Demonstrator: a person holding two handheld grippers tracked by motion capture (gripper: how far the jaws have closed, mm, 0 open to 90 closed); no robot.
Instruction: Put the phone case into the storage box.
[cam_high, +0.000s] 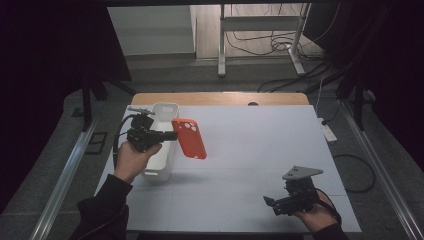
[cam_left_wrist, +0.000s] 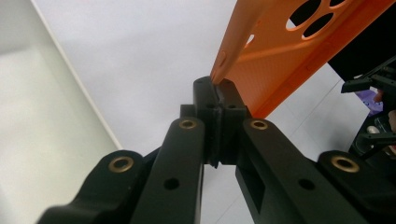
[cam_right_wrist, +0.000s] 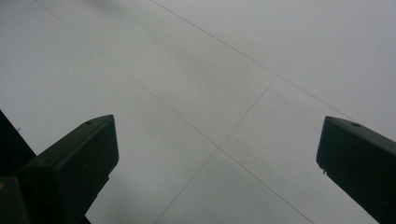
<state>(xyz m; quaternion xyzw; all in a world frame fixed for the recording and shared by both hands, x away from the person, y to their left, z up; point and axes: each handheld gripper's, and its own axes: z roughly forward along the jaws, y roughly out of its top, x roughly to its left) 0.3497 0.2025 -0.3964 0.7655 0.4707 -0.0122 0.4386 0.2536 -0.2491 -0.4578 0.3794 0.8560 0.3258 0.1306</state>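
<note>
An orange phone case with camera cut-outs hangs in the air above the white table, just right of a white bin. My left gripper is shut on the case's edge and holds it out to the right. In the left gripper view the jaws pinch the thin orange rim of the phone case at my left gripper. My right gripper rests low near the table's front right corner, pointing left. In the right gripper view my right gripper stands open over bare white table with nothing between its jaws.
The white bin is a narrow, open-topped tub at the table's left side. The table top is white with a wooden strip along the far edge. Beyond it stand a metal frame and loose cables on the floor.
</note>
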